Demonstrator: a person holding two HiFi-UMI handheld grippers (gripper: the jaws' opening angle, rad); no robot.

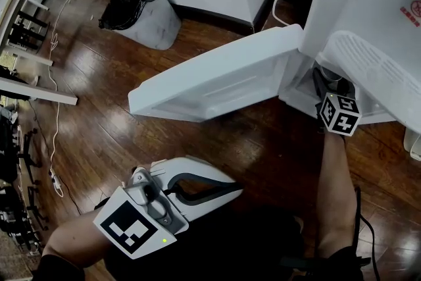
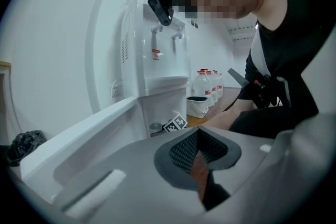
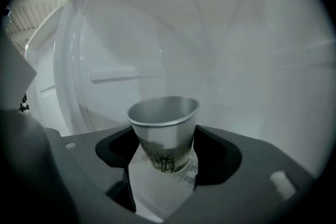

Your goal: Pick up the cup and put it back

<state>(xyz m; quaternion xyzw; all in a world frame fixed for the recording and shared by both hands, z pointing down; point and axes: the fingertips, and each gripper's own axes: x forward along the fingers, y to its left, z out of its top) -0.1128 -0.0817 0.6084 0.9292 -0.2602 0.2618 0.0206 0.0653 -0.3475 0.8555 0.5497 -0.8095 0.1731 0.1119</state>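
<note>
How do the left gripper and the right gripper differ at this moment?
The right gripper has its jaws closed on the paper cup, while the left gripper has its jaws together on nothing. The right gripper reaches into the white cabinet, while the left gripper hangs outside it above the wood floor. Both carry a marker cube.

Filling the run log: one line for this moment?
step: grasp cup | right gripper: jaws closed on cup, inside dispenser cabinet | left gripper: jaws together, empty
</note>
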